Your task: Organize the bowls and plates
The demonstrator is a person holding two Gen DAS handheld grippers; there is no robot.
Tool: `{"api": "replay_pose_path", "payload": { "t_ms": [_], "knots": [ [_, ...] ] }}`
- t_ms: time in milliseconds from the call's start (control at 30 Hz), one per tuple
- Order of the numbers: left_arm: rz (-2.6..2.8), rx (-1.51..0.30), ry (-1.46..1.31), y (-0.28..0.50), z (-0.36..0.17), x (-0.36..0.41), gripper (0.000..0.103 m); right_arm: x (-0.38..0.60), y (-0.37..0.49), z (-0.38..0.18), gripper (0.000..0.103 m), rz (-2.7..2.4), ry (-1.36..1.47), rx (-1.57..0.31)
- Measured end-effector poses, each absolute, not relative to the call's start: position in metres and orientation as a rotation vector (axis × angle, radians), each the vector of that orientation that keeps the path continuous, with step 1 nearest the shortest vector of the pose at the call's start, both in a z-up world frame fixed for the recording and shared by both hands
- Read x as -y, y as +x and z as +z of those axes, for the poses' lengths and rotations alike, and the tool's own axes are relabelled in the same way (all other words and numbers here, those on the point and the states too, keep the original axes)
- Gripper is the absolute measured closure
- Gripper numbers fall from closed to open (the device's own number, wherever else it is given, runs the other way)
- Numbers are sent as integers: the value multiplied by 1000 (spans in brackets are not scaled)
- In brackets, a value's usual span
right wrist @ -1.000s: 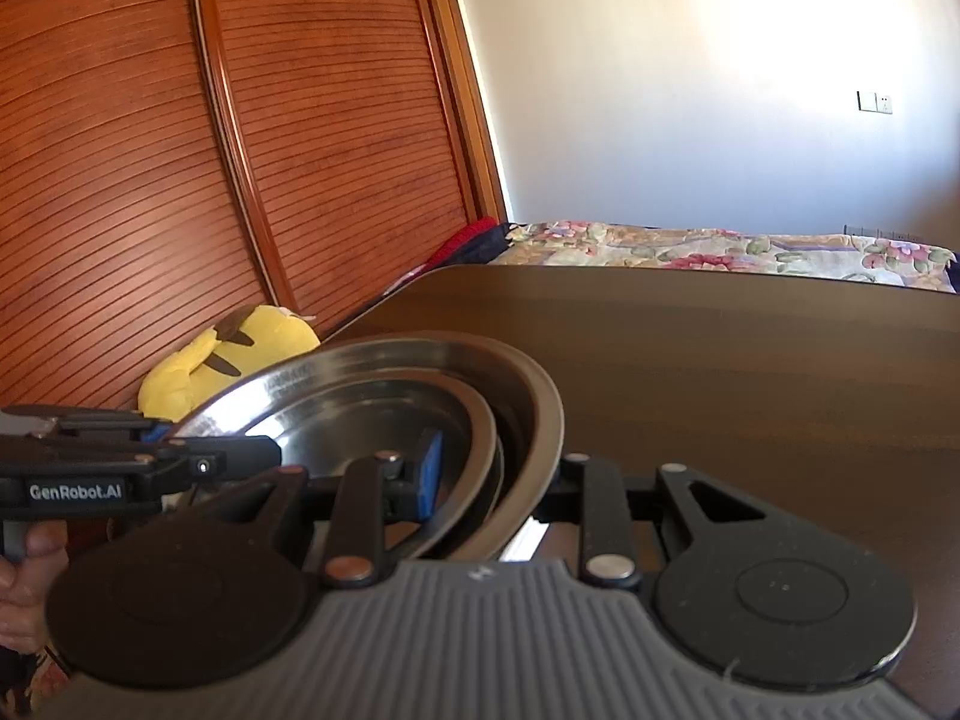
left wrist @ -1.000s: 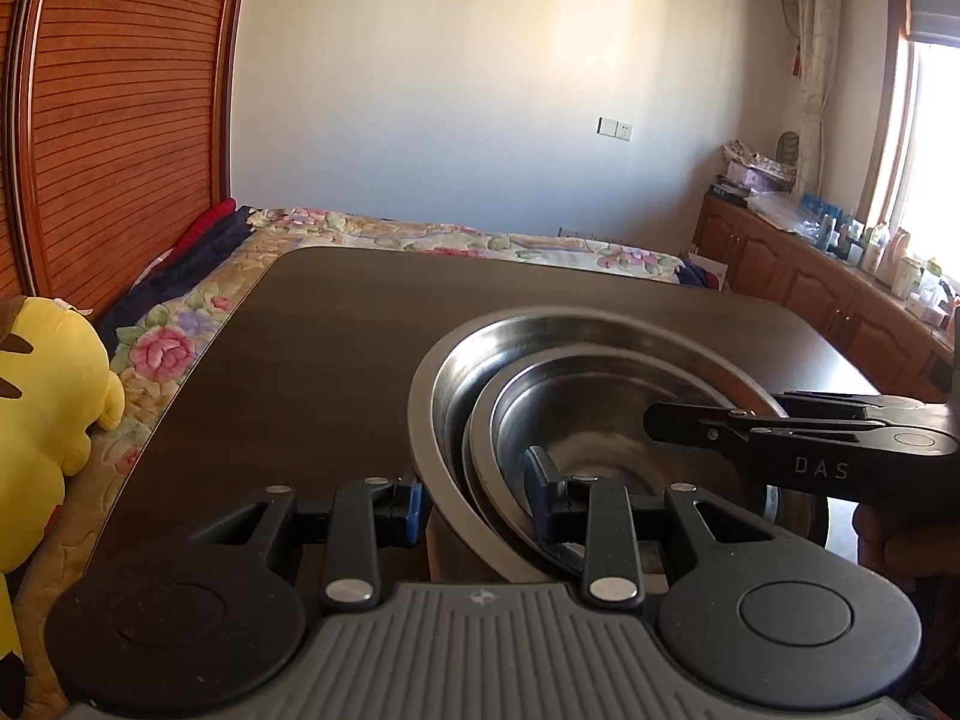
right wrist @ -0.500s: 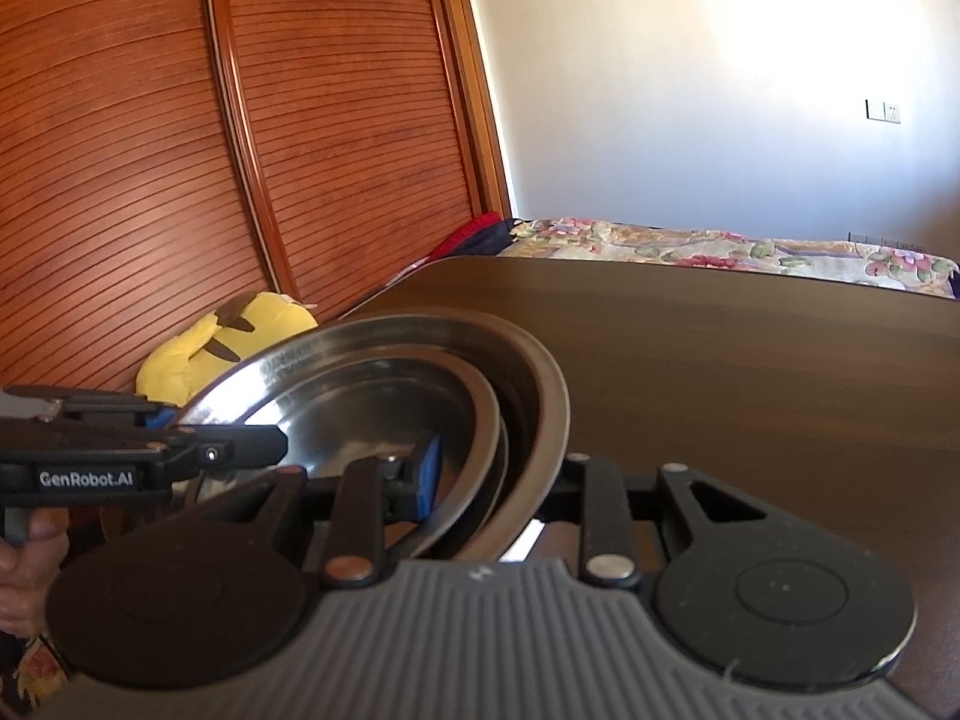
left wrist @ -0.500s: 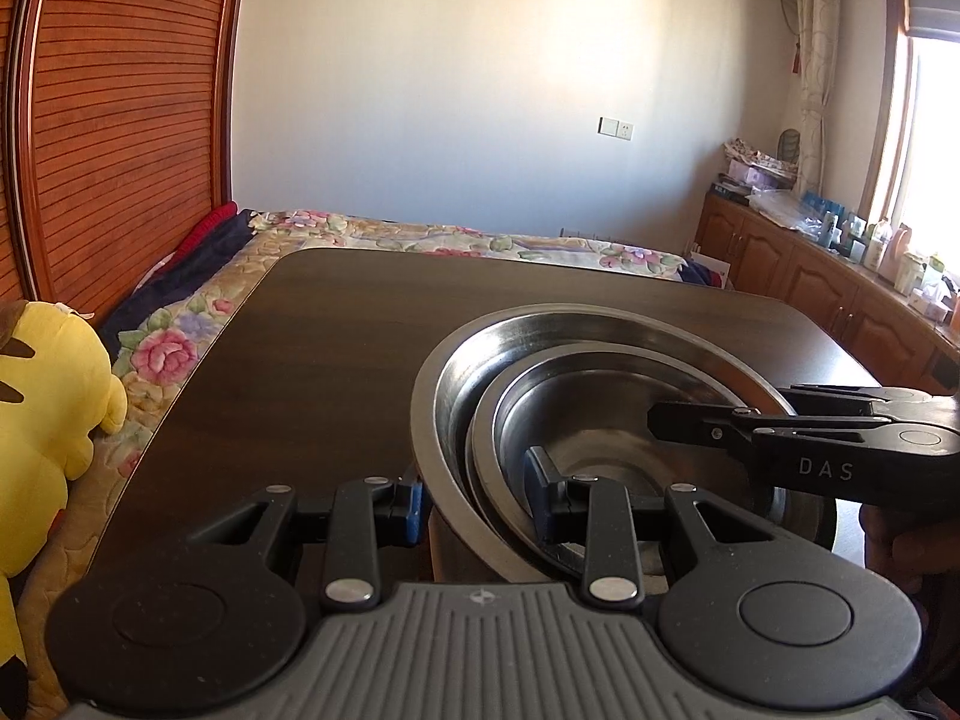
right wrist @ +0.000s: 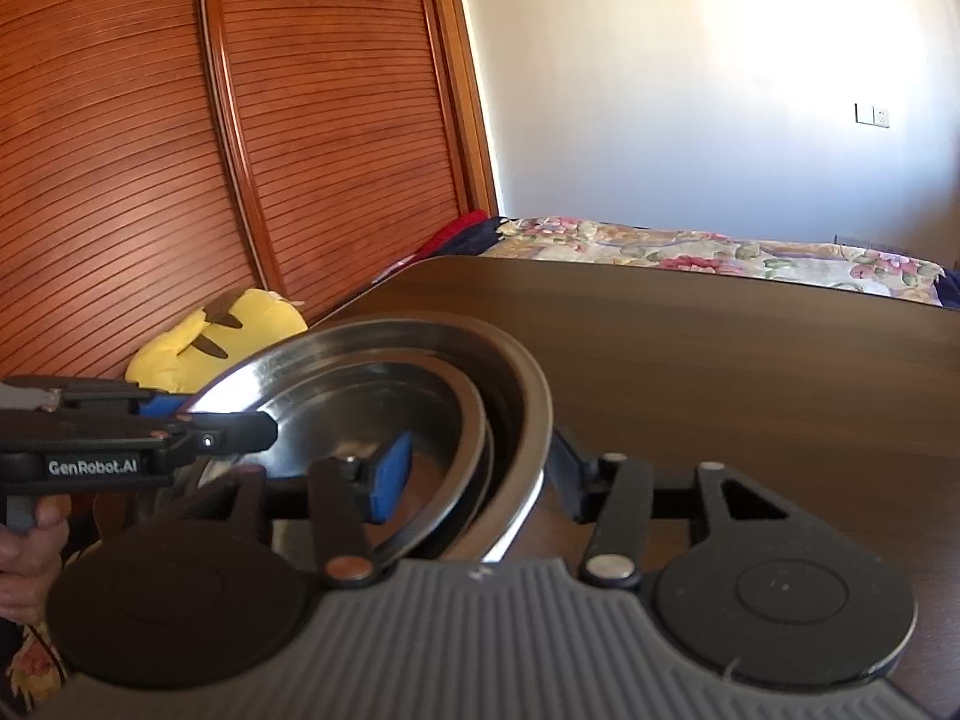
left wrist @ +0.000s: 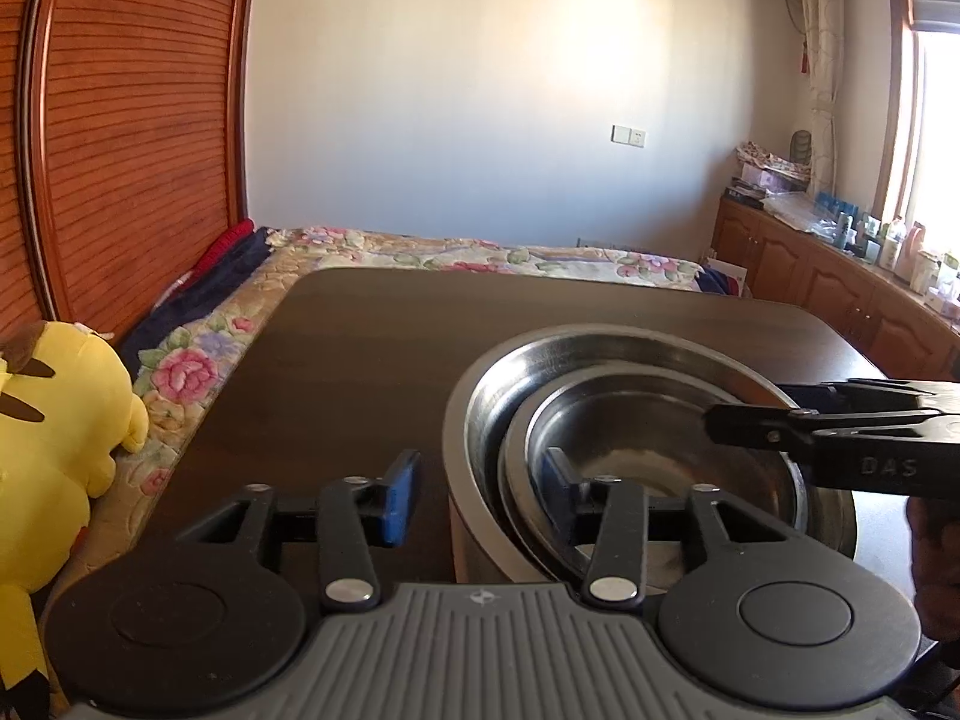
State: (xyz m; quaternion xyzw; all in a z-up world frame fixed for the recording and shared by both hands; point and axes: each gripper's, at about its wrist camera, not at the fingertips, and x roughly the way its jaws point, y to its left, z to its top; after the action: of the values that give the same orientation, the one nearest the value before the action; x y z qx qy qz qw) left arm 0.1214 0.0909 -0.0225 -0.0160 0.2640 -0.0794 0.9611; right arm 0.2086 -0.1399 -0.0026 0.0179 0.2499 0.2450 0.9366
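Nested round steel bowls [left wrist: 630,396] rest on the dark wooden table [left wrist: 360,348] as left gripper [left wrist: 480,483] and right gripper [right wrist: 480,468] spread open (rims between fingers, unpinched), apparently releasing.

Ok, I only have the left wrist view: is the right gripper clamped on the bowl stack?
Observer: No. The right gripper straddles the rims of the stack, jaws opening, pads off the metal.
Operator: Which finger is inside?
Observer: Its left finger sits inside the inner bowl; the other is outside the wall of the outer bowl.
Operator: And the left gripper's handle?
Observer: A hand holds the left gripper, across the stack in the right wrist view.
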Motion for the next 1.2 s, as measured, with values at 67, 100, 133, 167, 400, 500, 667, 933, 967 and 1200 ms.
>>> {"api": "replay_pose_path", "payload": {
  "t_ms": [67,100,133,167,400,500,667,933,967,1200],
  "knots": [
    [-155,-524,-27,120,-19,-91,49,142,206,0,51,490,34,-498],
    [-152,-518,-24,120,-17,-91,47,144,204,1,51,486,33,-491],
    [-150,-510,-22,119,-14,-91,44,146,203,3,51,481,32,-484],
    [-147,-500,-19,118,-11,-91,43,147,201,4,51,476,33,-477],
    [-147,-443,0,111,9,-83,30,164,184,23,48,423,32,-415],
    [-159,-422,7,104,16,-76,25,172,175,32,47,393,29,-387],
    [-188,-401,28,92,25,-62,13,185,162,43,45,345,30,-352],
    [-225,-355,31,76,39,-46,0,207,140,54,30,272,63,-293],
    [-226,-347,34,73,41,-42,0,209,139,55,28,268,67,-288],
    [-262,-339,44,62,49,-23,0,225,119,65,2,205,63,-229]
  ]
}}
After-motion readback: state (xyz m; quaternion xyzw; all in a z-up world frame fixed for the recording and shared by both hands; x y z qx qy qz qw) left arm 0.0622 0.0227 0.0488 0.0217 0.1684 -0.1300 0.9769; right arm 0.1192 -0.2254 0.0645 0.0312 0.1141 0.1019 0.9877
